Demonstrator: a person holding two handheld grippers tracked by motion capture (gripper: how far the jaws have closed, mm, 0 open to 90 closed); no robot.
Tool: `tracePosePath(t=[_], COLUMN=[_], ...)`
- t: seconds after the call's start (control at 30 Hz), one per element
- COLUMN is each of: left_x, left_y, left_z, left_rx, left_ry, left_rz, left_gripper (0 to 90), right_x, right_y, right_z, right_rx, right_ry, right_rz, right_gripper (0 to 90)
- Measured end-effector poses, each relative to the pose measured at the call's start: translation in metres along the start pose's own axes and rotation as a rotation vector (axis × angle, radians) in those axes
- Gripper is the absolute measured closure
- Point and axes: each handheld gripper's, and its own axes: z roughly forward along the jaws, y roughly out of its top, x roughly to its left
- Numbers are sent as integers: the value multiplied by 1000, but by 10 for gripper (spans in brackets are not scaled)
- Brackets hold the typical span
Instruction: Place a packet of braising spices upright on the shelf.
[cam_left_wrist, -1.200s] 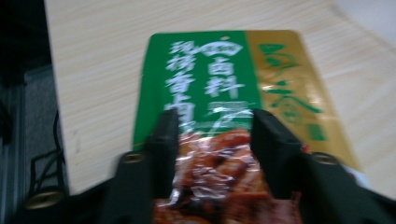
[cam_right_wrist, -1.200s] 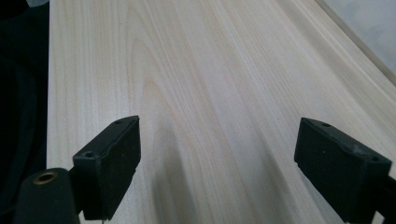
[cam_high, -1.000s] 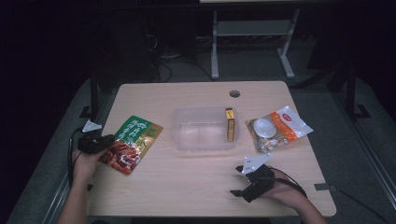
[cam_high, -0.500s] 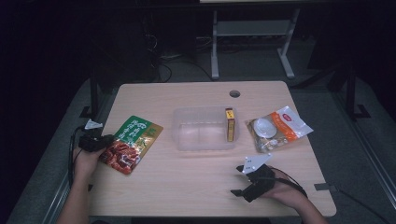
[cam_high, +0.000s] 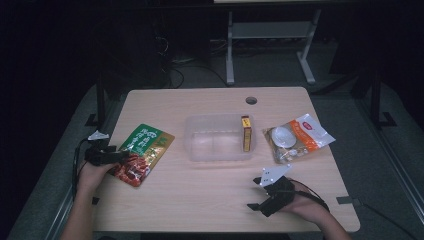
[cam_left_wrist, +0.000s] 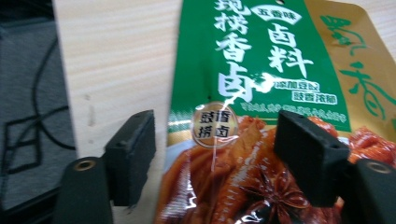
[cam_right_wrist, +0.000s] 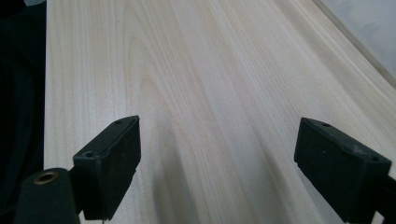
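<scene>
While its jaws have just been opening, the left gripper (cam_left_wrist: 215, 154) stands spread over the green seasoning packet (cam_left_wrist: 261, 93), whose lower edge lies between its fingers (cam_left_wrist: 133, 158). Farther off, the right gripper (cam_right_wrist: 233, 168) is spread wide above the bare wooden table (cam_right_wrist: 210, 70), nothing between its pads.

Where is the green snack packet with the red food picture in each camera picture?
High view: the green and red foil packet lies at the table's left, by the left gripper.
Left gripper view: it lies between the open jaws.
Right gripper view: not in it.
Shared landmark: the pale wooden table.
</scene>
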Motion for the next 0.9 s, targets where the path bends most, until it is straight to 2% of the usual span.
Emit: tracePosePath(t=[0.17, 0.3, 0.37, 0.6, 0.63, 0.73, 0.9], left_x=[-4, -7, -9, -17, -18, -17, -14], left_y=[1, 2, 1, 5, 6, 7, 8], left_z=[1, 1, 0, -1, -1, -1, -2], left_rx=[27, 35, 36, 61, 59, 71, 69], left_ry=[-9, -13, -10, 10, 12, 19, 50], left_rz=[38, 51, 63, 126, 116, 118, 93], left_gripper=[187, 223, 250, 543, 559, 630, 807], right_x=[0, 0, 1, 0, 0, 0, 1], right_y=[0, 1, 1, 1, 1, 1, 2], right_z=[1, 1, 1, 1, 1, 1, 1], right_rx=[1, 4, 3, 2, 0, 1, -4], right_ry=[3, -2, 2, 0, 3, -1, 8], right_rz=[-7, -17, -7, -15, -3, -14, 2], right_gripper=[142, 142, 142, 142, 142, 142, 142])
